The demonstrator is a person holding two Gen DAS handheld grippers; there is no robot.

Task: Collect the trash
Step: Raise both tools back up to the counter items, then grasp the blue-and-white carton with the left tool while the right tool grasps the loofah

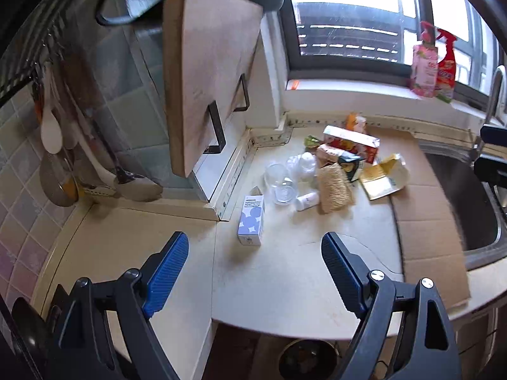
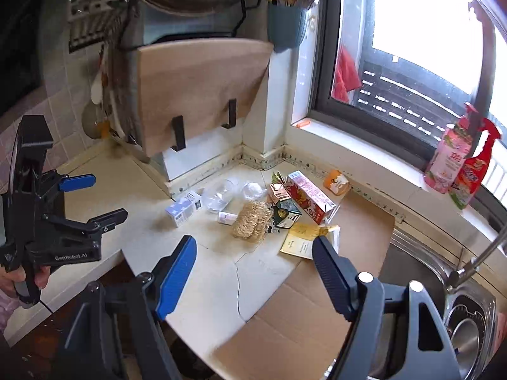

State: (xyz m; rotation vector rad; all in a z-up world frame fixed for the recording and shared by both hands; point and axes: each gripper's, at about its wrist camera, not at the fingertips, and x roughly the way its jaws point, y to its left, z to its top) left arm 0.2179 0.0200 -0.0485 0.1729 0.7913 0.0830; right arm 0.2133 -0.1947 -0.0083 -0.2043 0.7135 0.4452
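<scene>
- Two grippers: the left gripper (image 1: pixel 255 272) and the right gripper (image 2: pixel 253 272) both hover over the near edge of the countertop (image 1: pixel 285 285), jaws spread wide, with nothing between them.
- The trash sits in one loose cluster on the countertop, in the corner below the window (image 1: pixel 348 15); every place below is given from the loofah-like scrubber (image 1: pixel 334 186) in the middle of that cluster.
- One blue-and-white carton (image 1: pixel 252 220) lies well to the scrubber's left, apart from the rest.
- One clear glass (image 1: pixel 280 183), lying on its side, sits just left of the scrubber, and one small white bottle (image 1: pixel 306 201) lies between them, at the scrubber's near corner.
- One crumpled clear plastic piece (image 1: pixel 301 163) rests behind the glass.
- One red-and-white juice carton (image 1: pixel 351 142) lies behind the scrubber, with one dark snack packet (image 1: pixel 350 164) touching the scrubber's right side.
- One yellow paper packet (image 1: pixel 383 177) lies to the right, half on a flattened cardboard sheet (image 1: pixel 427 221) that borders the sink (image 1: pixel 465 196).
- One orange wrapper (image 2: pixel 336 182) lies farthest back, against the wall.
- Two spray bottles, pink (image 1: pixel 423 66) and red (image 1: pixel 446 66), stand on the sill.
- Only the right wrist view shows a hand (image 2: pixel 19 280) holding the left gripper, the crack in the countertop and the sink's drain (image 2: pixel 465 342).
- Only the left wrist view shows a bin (image 1: pixel 307 359) below the counter edge.
</scene>
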